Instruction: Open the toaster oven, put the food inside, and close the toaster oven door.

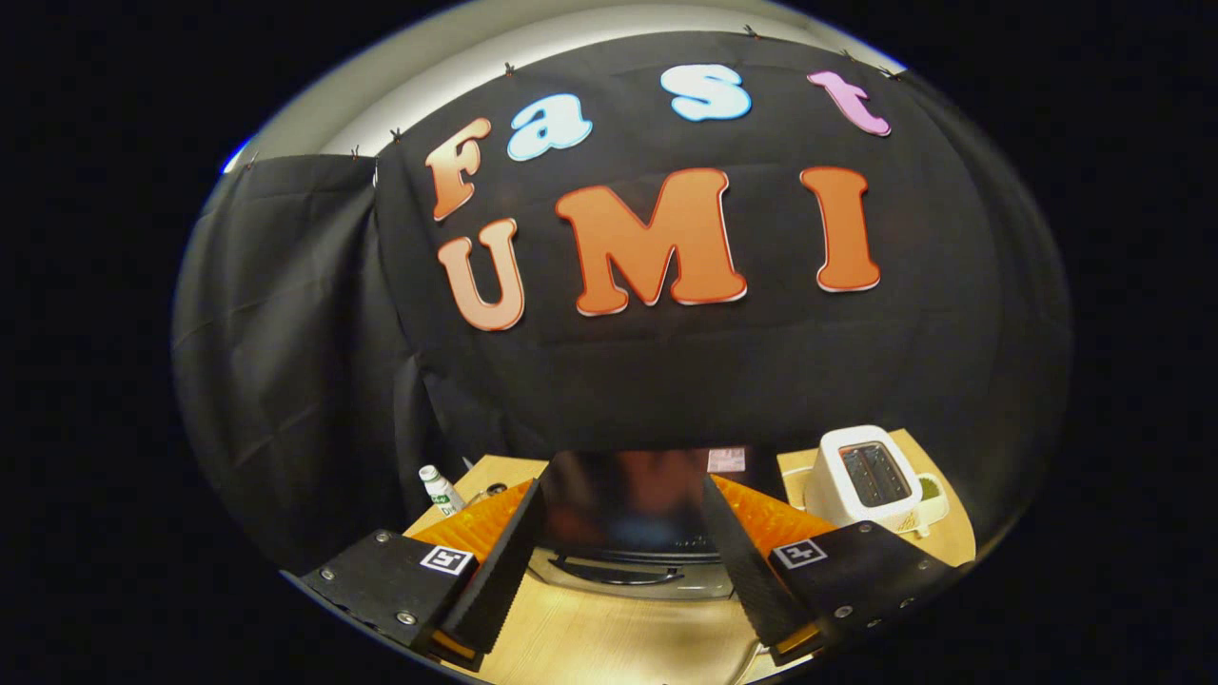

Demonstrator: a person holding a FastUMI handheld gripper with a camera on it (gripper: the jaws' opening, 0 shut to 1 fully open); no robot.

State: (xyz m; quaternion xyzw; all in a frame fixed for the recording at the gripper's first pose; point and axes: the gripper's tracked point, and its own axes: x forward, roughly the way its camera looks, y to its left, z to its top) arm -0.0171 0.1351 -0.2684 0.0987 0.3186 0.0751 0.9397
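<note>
**Gripper lined up above the closed toaster oven**

Black cloth hangs behind a pale wooden table point(609, 633), and on that table stands the toaster oven point(628, 518), the landmark for everything else. Its dark glossy top faces the camera and its door, with a curved handle point(617, 572) along the near lower edge, looks shut, though the fisheye squeezes this part and I would not swear to it. To the right of the toaster oven sits a white two-slot toaster point(868, 476); to its left stands a small white bottle with a green label point(439, 487). No food can be made out from here.

The gripper point(623, 561) hangs above and just in front of the toaster oven with its fingers spread wide and nothing between them. The handle lies in the gap between them, which suits the first step: the wide opening seems meant to come down around the handle so the door can be pulled open. That step is not yet begun.
</note>
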